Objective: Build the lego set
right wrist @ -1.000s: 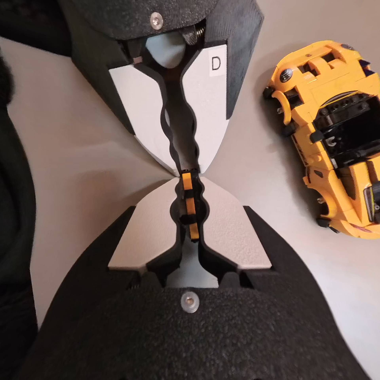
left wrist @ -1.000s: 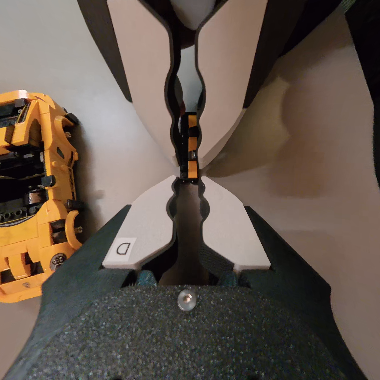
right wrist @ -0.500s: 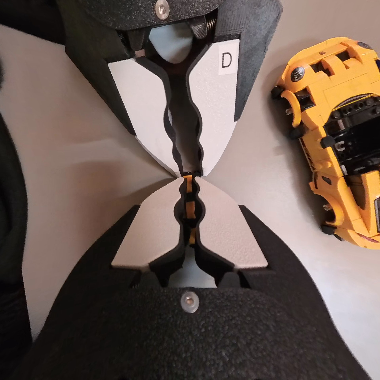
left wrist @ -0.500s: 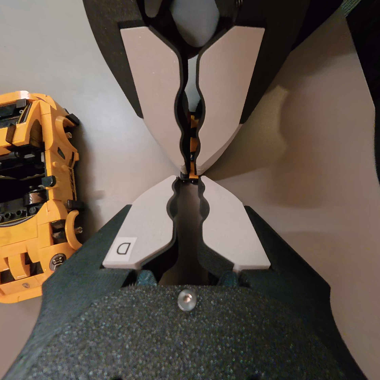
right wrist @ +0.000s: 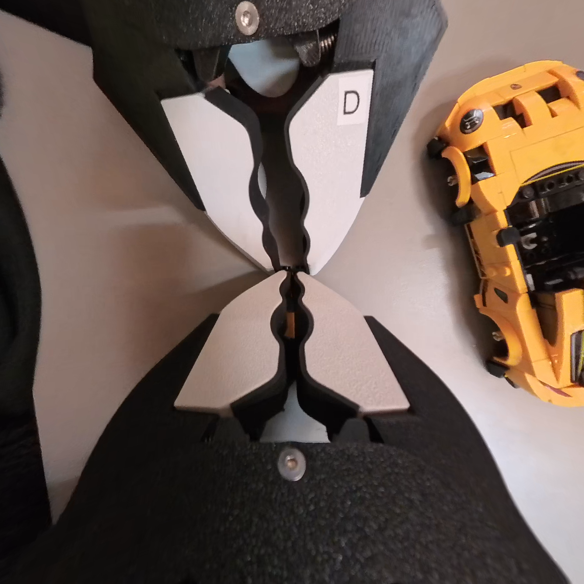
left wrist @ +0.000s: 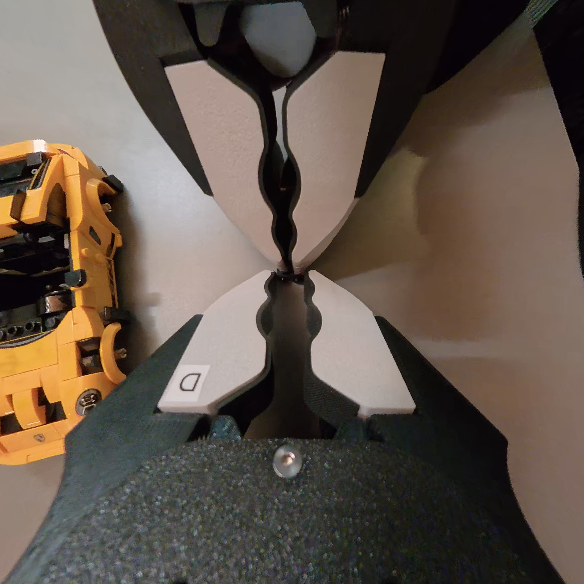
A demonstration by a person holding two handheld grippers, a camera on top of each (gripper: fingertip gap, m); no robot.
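Observation:
A thin orange-and-black lego piece (right wrist: 290, 325) is pinched between my two grippers, which meet tip to tip above the table. My right gripper (right wrist: 292, 279) is shut on it along its length. Only a sliver of orange shows between the fingers. My left gripper (left wrist: 288, 279) is shut on the piece's black end (left wrist: 289, 278) at its fingertips. In the left wrist view the right gripper (left wrist: 286, 264) comes in from the top. In the right wrist view the left gripper (right wrist: 290, 265) comes in from the top. The partly built yellow lego car (left wrist: 57, 300) lies on the table beside them.
The car (right wrist: 521, 205) lies at the right edge of the right wrist view, with its black interior open. The grey table (left wrist: 474, 284) runs under both grippers. A dark sleeve (right wrist: 15, 284) fills the left edge of the right wrist view. My left and right fingertips are right by each other.
The right gripper's fingers have closed tighter on the piece, which now hides almost all of its orange. The tips have stayed together. The car has drifted right in the right wrist view.

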